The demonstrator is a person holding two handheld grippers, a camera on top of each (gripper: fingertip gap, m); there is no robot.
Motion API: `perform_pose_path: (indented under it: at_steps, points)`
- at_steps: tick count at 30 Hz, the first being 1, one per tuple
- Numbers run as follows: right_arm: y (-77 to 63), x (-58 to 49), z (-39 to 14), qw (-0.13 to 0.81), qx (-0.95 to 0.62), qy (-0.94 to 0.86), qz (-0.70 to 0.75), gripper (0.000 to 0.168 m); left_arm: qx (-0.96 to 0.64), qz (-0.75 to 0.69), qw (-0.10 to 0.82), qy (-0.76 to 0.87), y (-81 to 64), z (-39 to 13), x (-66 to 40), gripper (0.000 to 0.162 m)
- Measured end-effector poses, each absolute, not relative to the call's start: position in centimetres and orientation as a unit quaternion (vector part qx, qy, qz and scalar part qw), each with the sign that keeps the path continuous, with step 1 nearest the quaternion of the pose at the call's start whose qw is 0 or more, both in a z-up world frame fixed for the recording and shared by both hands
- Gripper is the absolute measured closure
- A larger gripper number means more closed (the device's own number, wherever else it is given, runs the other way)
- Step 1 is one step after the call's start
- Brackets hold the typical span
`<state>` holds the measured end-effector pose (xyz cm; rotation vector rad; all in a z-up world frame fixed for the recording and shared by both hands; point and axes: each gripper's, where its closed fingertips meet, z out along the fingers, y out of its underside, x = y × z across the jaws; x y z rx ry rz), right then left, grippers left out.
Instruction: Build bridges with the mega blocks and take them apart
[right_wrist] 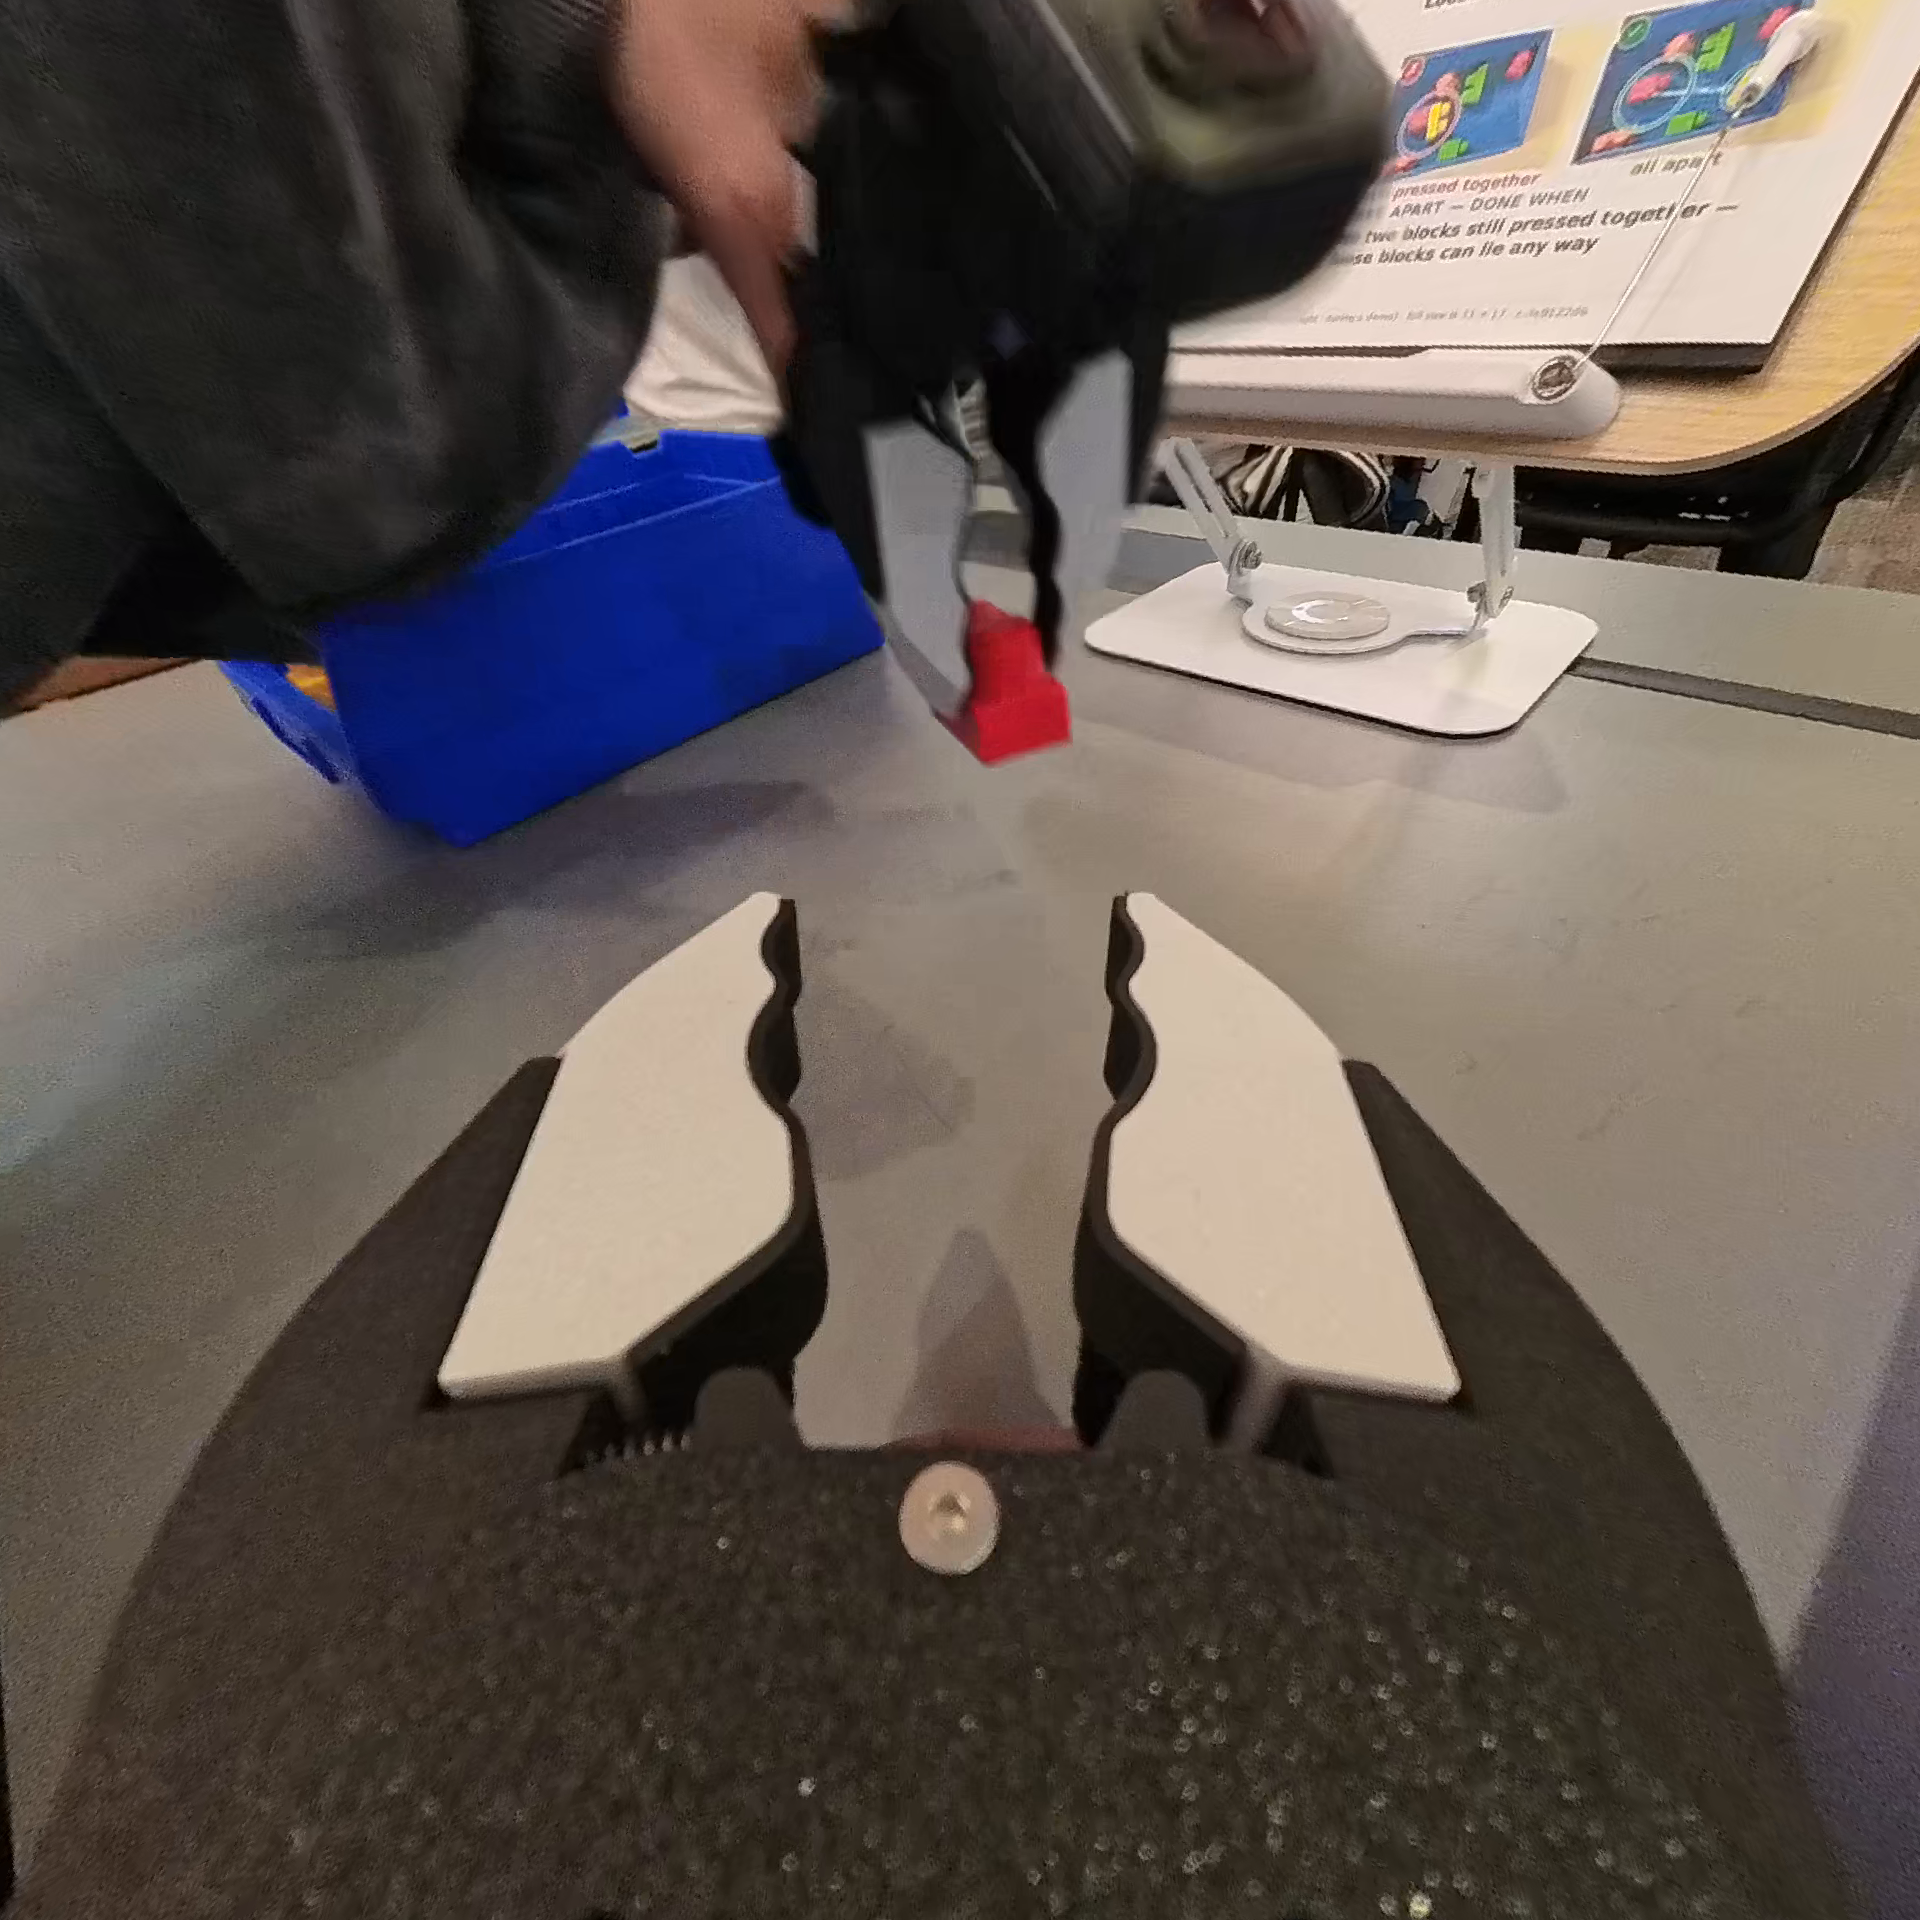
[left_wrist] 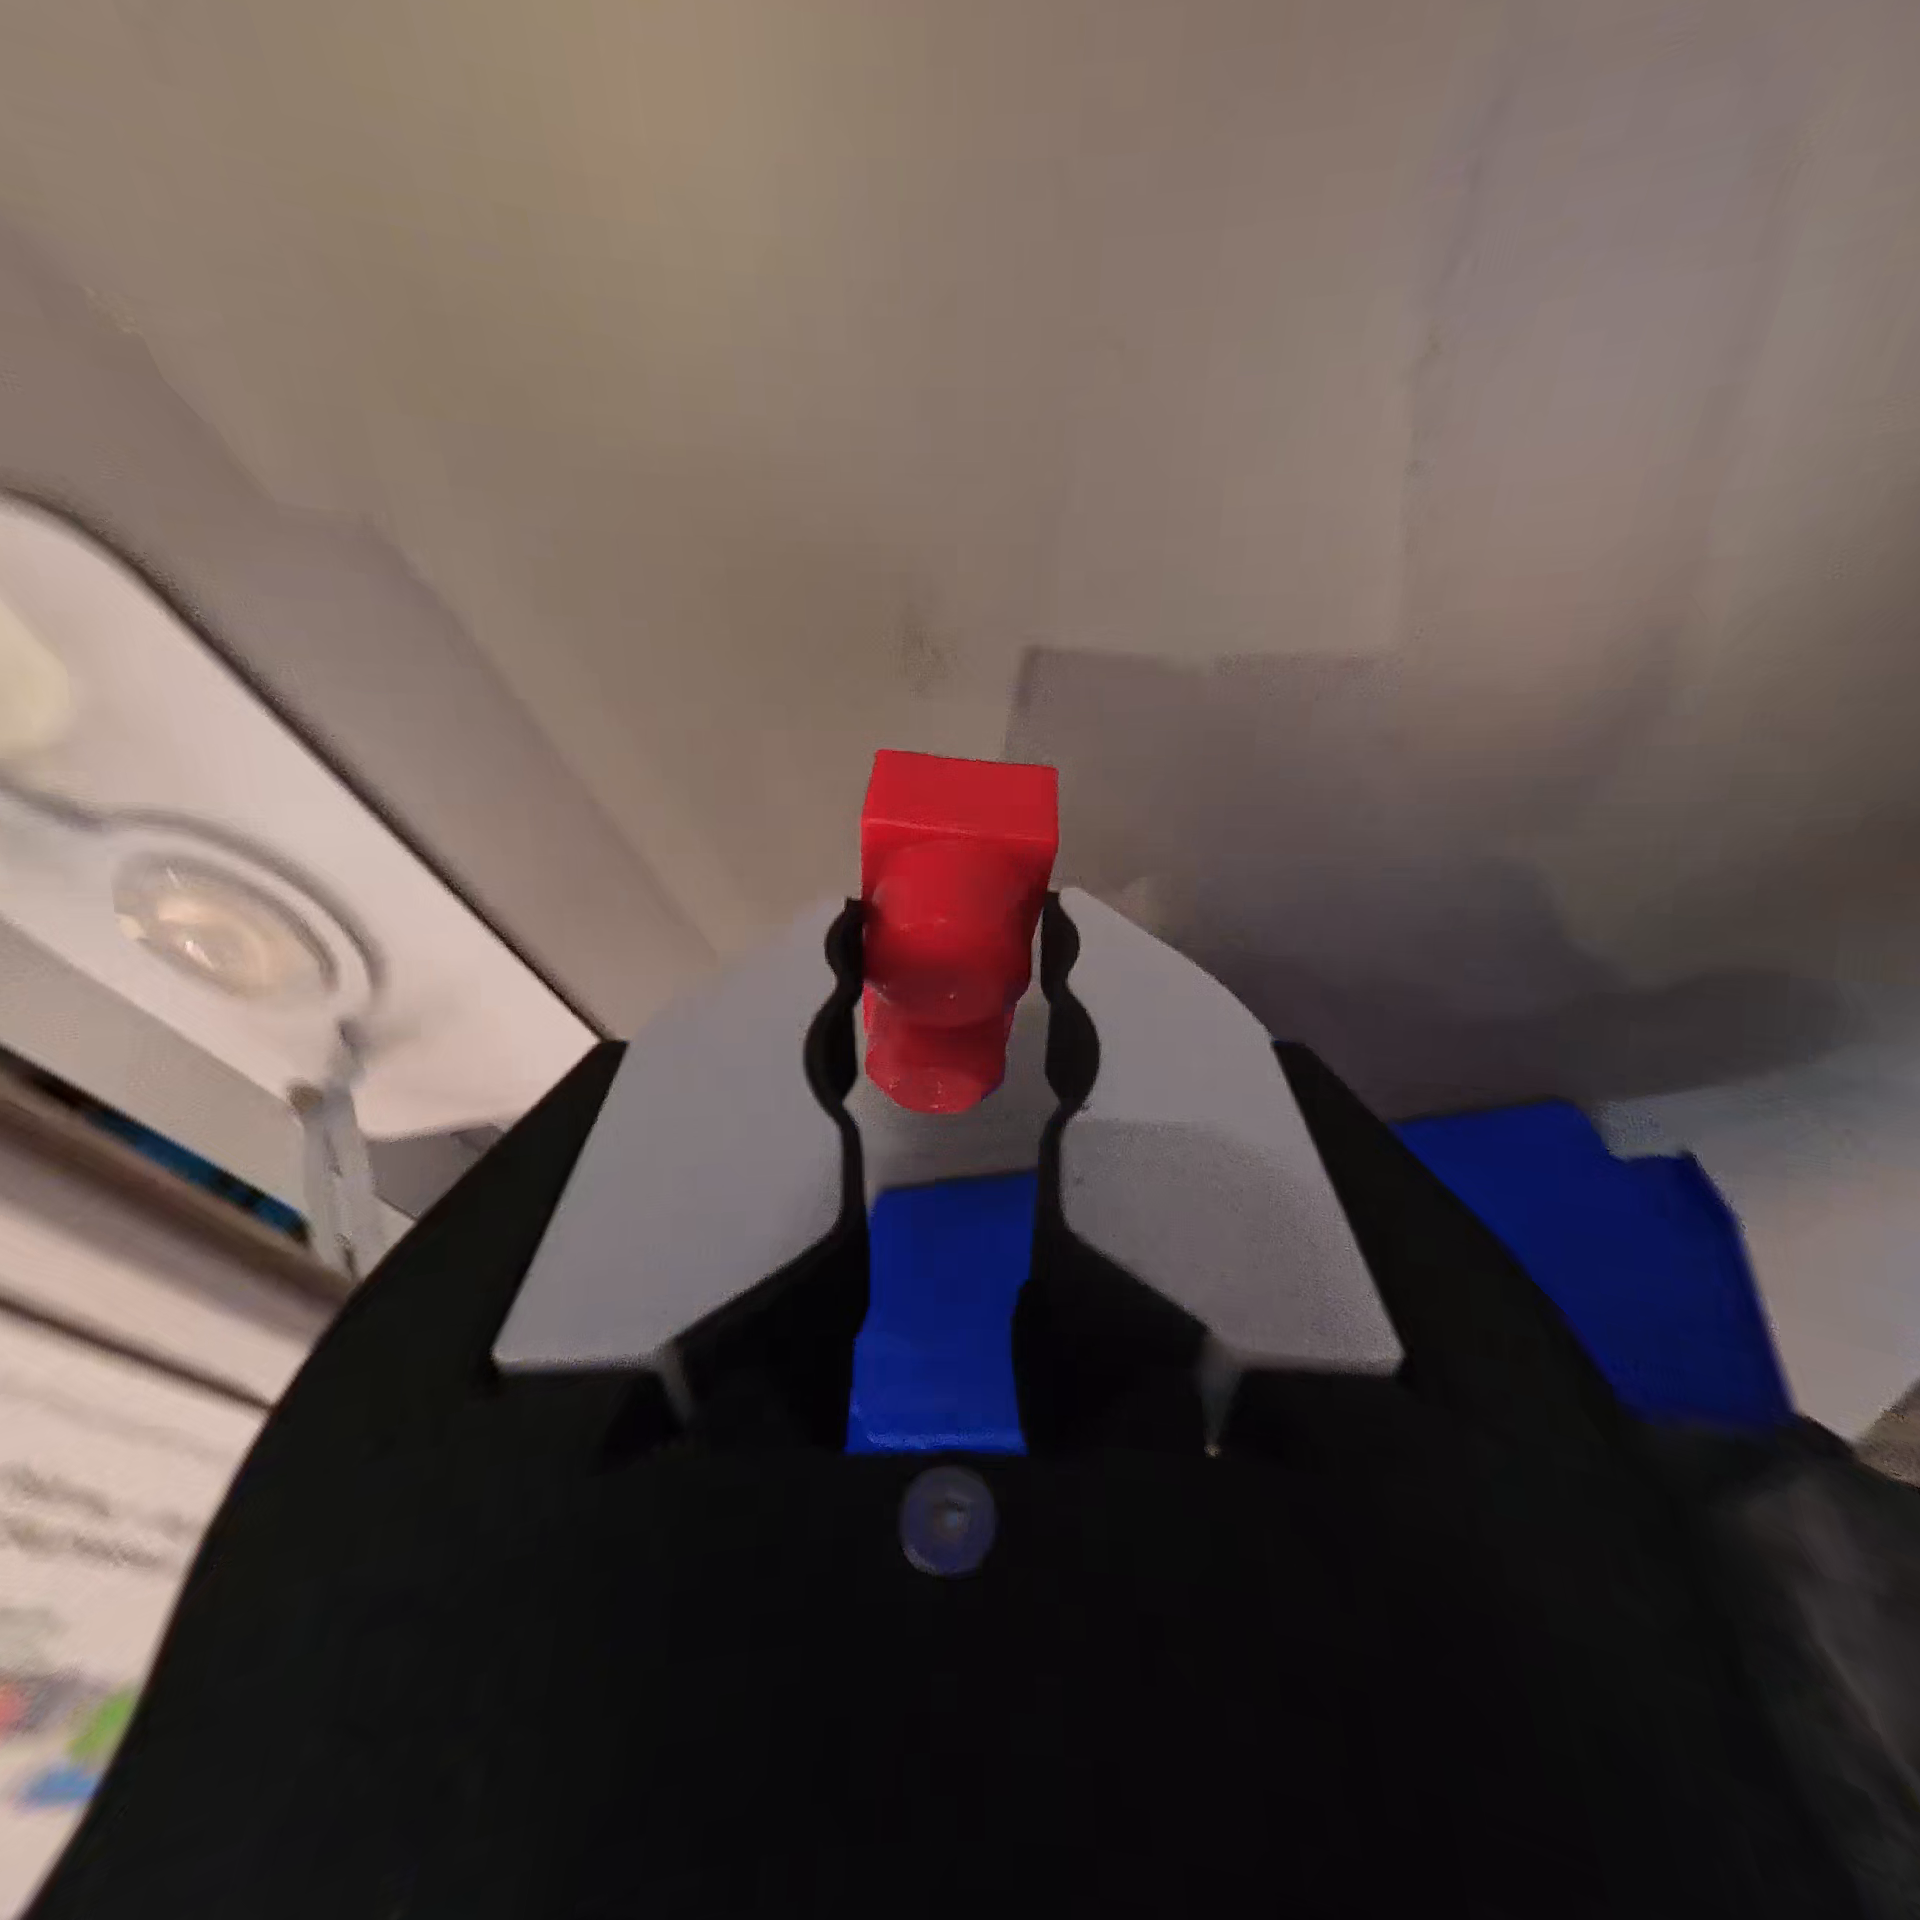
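We see the left gripper (left_wrist: 951,935) with its jaws pinching a red block (left_wrist: 951,914) by its studs, the block's square base pointing away from the camera. In the right wrist view the same left gripper (right_wrist: 987,634) hangs tilted above the grey tabletop (right_wrist: 1351,935), the red block (right_wrist: 1013,691) held just off the surface, near the middle and far from us. A person's hand (right_wrist: 717,187) and dark sleeve (right_wrist: 260,312) fill the upper left and hide part of the blue bin (right_wrist: 582,665) that sits on the tabletop just left of the block. To the right of the block stands a white stand (right_wrist: 1351,644) carrying an instruction sheet (right_wrist: 1558,187), well apart from the bin. The right gripper (right_wrist: 951,925) is low over the near tabletop, its jaws spread with nothing between them.
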<state>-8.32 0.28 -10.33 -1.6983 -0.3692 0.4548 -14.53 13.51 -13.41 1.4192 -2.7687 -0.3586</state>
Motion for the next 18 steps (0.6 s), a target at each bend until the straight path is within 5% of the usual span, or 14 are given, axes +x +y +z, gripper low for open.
perform_pose_path:
  at_steps: [10, 12, 13, 18]
  points:
    - [-0.4, -7.8, -10.4, 0.623, -0.741, -0.166, 0.186, 0.112, 0.389, -0.143, 0.034, -0.91, 14.4, -18.3, -9.6, 0.129]
    - [-0.5, -7.7, -10.4, 0.623, -0.741, -0.164, 0.189, 0.112, 0.396, -0.137, 0.032, -0.907, 14.1, -18.0, -10.0, 0.116]
    - [-0.5, -7.6, -10.4, 0.623, -0.741, -0.163, 0.191, 0.112, 0.404, -0.135, 0.026, -0.904, 14.0, -17.2, -10.4, 0.102]
    - [-0.6, -7.6, -10.4, 0.622, -0.741, -0.161, 0.196, 0.112, 0.509, -0.065, -0.07, -0.855, 14.6, -7.7, -14.9, 0.102]
